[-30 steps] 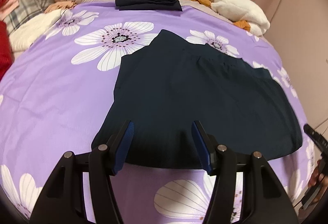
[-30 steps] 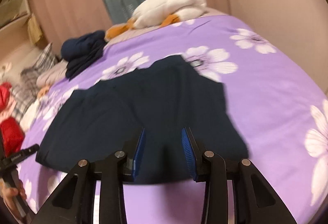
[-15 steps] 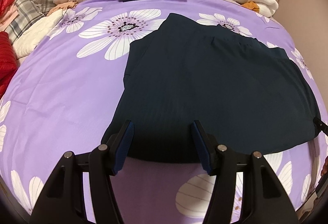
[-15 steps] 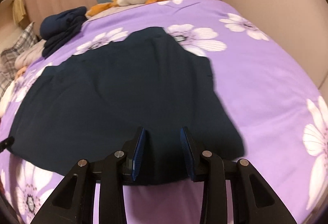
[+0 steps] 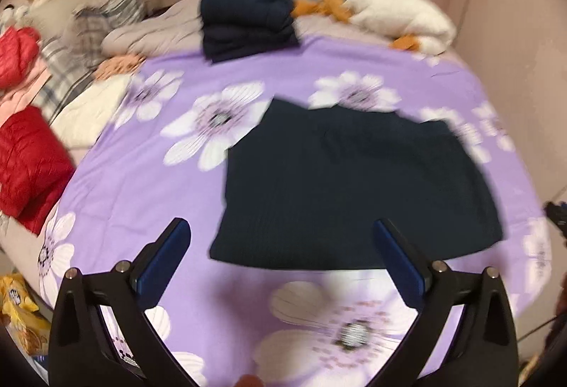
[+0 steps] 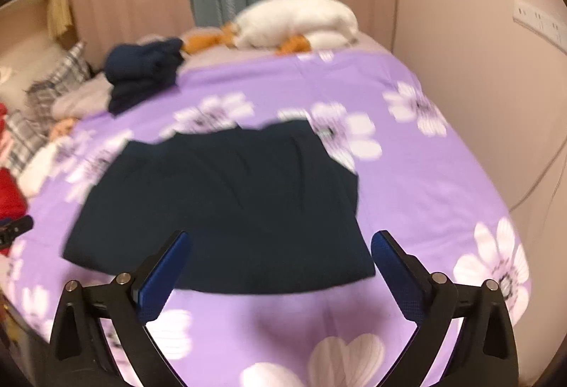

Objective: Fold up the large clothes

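A dark navy garment (image 5: 354, 188) lies flat on the purple flowered bedspread (image 5: 141, 174), folded into a rough rectangle; it also shows in the right wrist view (image 6: 230, 209). My left gripper (image 5: 281, 241) is open wide and empty, held above the garment's near edge. My right gripper (image 6: 278, 245) is open wide and empty too, above the near edge on the other side. Both views are motion-blurred.
A stack of folded navy clothes (image 5: 244, 25) sits at the far side of the bed. A white and orange plush toy (image 5: 400, 18) lies at the back right. Red jackets (image 5: 24, 167) and plaid pillows (image 5: 71, 57) lie at the left. A wall is close on the right (image 6: 496, 103).
Both grippers have opened wide and drawn back and up from the garment's near edge. The garment now looks smaller and farther off in both views.
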### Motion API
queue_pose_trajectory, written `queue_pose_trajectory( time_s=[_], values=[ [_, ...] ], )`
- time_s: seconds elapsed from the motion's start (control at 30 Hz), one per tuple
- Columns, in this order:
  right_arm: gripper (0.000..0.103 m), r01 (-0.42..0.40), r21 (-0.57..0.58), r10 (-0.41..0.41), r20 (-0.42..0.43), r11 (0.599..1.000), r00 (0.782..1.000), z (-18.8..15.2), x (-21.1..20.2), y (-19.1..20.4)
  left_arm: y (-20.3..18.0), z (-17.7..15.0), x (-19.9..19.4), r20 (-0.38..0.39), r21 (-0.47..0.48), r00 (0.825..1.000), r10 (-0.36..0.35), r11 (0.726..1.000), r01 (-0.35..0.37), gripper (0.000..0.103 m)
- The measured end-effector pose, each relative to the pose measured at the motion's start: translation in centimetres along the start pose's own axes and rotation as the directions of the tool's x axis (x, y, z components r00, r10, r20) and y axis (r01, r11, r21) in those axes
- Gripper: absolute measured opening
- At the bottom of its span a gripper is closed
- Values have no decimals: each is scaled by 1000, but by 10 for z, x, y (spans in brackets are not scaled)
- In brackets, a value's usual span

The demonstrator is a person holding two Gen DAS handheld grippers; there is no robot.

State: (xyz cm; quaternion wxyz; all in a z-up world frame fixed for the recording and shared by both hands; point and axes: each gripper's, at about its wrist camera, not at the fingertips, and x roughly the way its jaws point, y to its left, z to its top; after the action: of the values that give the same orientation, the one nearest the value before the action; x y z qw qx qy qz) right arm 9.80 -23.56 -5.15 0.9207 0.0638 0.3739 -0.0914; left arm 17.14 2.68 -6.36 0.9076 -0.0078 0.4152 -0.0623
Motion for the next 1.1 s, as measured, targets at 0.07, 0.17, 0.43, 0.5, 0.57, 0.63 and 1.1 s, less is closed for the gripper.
queue_pose_trajectory(
  time_s=[0.07, 0.17, 0.43, 0.5, 0.57, 0.63, 1.1],
  values=[
    [102, -20, -8, 20, 21, 1000, 1000, 13, -24, 8, -7, 8, -21, 9, 7, 1000, -26, 1000, 26, 102],
    [102, -70, 12, 69, 46, 997, 997, 29, -52, 16, -23, 23, -58, 45, 34, 997, -61, 998, 59, 102],
    [102, -52, -11, 52, 67, 999, 996, 64, -103, 39, -49, 42, -124, 141, 82, 990, -11, 997, 0, 103],
    [102, -70, -44, 73, 73, 997, 995, 68, -110, 46, -51, 43, -134, 166, 94, 986, 2, 995, -18, 103],
    [102, -79, -74, 84, 76, 994, 994, 70, -112, 53, -52, 43, -140, 175, 106, 984, 11, 994, -30, 103],
    [102, -88, -92, 95, 75, 992, 993, 68, -112, 56, -51, 41, -144, 184, 113, 983, 15, 993, -36, 103],
    [102, -130, -88, 135, 50, 988, 990, 66, -110, 67, -46, 40, -150, 201, 104, 978, 47, 992, -69, 103]
  ],
)
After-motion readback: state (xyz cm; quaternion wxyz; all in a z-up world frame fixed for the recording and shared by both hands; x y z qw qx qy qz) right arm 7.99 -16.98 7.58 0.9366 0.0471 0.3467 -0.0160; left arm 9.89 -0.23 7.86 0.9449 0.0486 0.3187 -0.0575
